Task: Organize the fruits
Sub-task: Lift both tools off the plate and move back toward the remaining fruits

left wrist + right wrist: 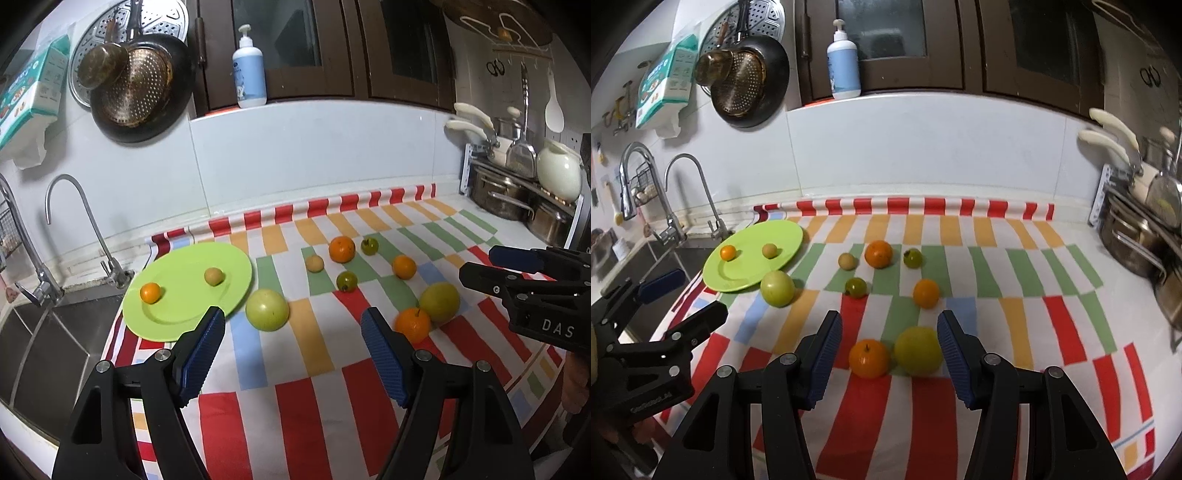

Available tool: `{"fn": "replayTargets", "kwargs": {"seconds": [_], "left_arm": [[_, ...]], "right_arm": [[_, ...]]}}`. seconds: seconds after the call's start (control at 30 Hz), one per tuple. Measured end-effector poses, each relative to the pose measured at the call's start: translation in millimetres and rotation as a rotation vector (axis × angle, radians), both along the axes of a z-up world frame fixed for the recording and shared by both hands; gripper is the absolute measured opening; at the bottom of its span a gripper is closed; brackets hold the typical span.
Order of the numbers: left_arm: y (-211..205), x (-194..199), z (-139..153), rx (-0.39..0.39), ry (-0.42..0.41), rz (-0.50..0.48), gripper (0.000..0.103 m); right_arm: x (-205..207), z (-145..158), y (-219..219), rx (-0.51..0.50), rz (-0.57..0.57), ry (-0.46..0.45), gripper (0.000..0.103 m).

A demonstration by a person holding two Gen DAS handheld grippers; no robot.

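Two fruits are already on the green plate: a little orange one and a small tan one. Everything else is still scattered over the striped cloth, so I'd say this is early days.

Both grippers are wide apart and holding nothing. The left gripper hangs over the cloth with the plate off its left finger and a big green fruit just ahead, a bit left of center and sitting right beside the plate's rim. The right gripper has a tangerine and a yellow-green fruit side by side straight ahead, touching or nearly so, both lying between the lines of its fingers.

That's the bit that matters, I think. The right hand is way nearer to that pair, but the two sit so close that closing on both would be messy. It probably needs to shift toward one of them first. They're round, so there's no long axis to worry about.

Farther back there are two more orange ones, two dark green ones and another tan one, all well apart from either gripper.
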State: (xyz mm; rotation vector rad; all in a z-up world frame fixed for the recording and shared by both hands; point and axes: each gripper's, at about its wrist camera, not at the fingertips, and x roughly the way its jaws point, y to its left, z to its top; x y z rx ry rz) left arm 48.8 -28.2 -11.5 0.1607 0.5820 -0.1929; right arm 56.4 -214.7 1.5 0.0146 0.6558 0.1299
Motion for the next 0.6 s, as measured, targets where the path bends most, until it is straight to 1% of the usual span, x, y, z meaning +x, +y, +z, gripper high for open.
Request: {"fn": "replayTargets", "kwargs": {"seconds": [0.17,0.33,0.47,0.6], "left_arm": [[5.3,2.3,-8.2,0.025,0.007,0.001,0.076],[12.1,8.7,-17.0,0.038,0.033,0.001,0.076],[16.8,16.3,-25.1,0.05,0.054,0.0,0.076],[19.4,25.6,-34.3,0.056,0.085,-0.01,0.076]], "right_arm": [[-1.6,-11.0,6.1,0.005,0.008,0.029,0.054],[-0.4,-21.5,15.3,0.004,0.017,0.057,0.054],[5.9,-35.1,22.3,0.01,0.031,0.119,0.054],[13.0,-47.7,24.8,0.017,0.021,0.164,0.054]]}}
